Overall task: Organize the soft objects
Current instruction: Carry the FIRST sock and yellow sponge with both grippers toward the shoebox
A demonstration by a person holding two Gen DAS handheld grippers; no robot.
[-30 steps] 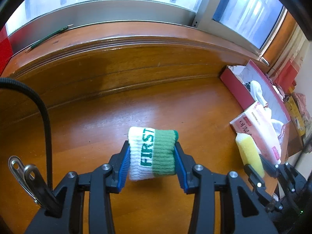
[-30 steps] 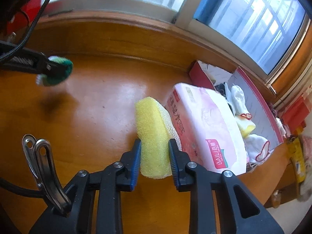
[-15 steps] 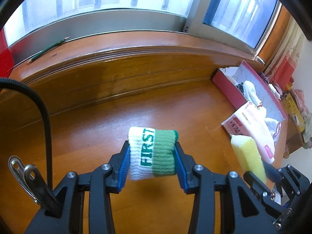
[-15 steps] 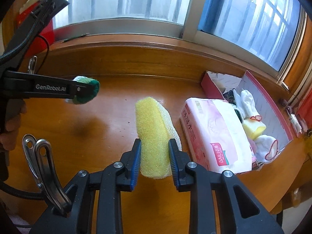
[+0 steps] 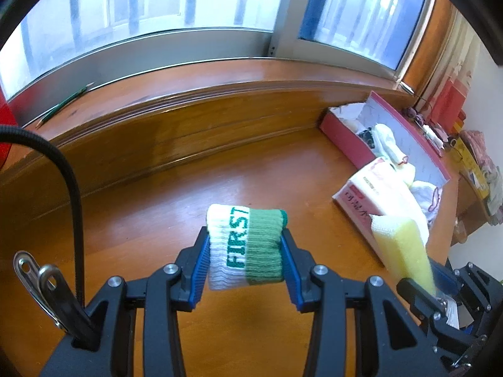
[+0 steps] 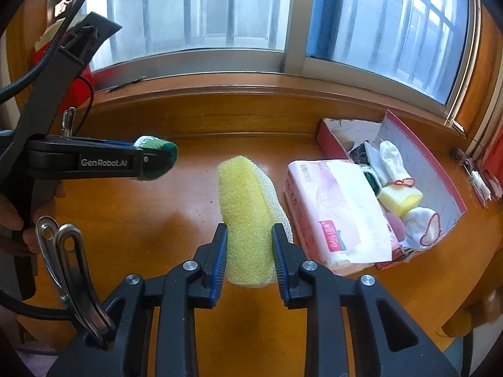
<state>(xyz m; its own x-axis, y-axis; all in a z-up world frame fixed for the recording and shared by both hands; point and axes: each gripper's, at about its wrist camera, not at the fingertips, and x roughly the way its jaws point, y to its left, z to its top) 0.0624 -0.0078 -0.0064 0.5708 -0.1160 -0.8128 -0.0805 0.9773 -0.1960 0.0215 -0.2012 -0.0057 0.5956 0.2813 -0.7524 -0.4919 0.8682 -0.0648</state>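
Left wrist: my left gripper (image 5: pixel 245 248) has its jaws clamped on a rolled white-and-green knit sock (image 5: pixel 246 246) lettered "FIRST", held above the wooden surface (image 5: pixel 157 213). Its underside is hidden.

Right wrist: my right gripper (image 6: pixel 249 251) squeezes a yellow foam sponge (image 6: pixel 245 216); a pink tissue pack (image 6: pixel 336 210) partly hides the red cardboard box (image 6: pixel 440 169).

Sunlit window (image 5: pixel 195 15) above glossy wooden table (image 5: pixel 157 207)

home, wooden window seat (image 5: pixel 188 188), tissues (image 6: pixel 339 213)
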